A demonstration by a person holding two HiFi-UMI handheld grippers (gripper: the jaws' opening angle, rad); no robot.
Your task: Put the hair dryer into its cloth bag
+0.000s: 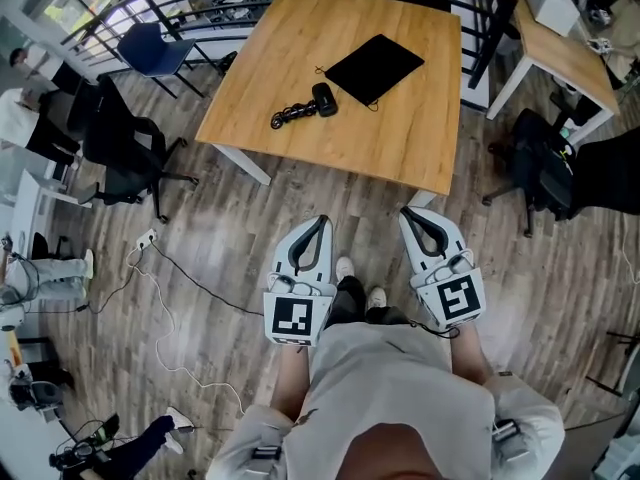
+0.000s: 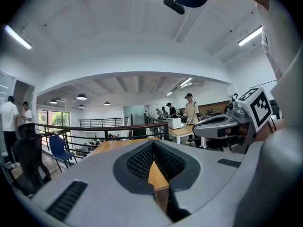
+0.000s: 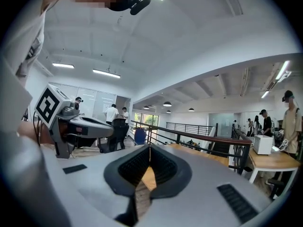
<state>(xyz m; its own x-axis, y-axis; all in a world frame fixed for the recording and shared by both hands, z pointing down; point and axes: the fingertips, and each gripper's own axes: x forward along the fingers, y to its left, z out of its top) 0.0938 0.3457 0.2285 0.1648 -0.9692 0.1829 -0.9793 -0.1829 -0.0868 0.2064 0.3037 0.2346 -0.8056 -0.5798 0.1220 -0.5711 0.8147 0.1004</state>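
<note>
Head view: your left claw (image 1: 320,220) and right claw (image 1: 411,212) are fully closed and empty, short of the tabletop's (image 1: 420,148) near edge. The hair dryer (image 1: 304,109) lies mid-tabletop, just beside the flat cloth bag (image 1: 374,68). No step is done yet.

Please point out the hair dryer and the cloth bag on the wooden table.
hair dryer (image 1: 308,107): head view, where its handle meets the thick black body.
cloth bag (image 1: 374,68): head view, the middle of the flat black cloth.

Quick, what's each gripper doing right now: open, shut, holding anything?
Left gripper: shut, holding nothing.
Right gripper: shut, holding nothing.
</note>
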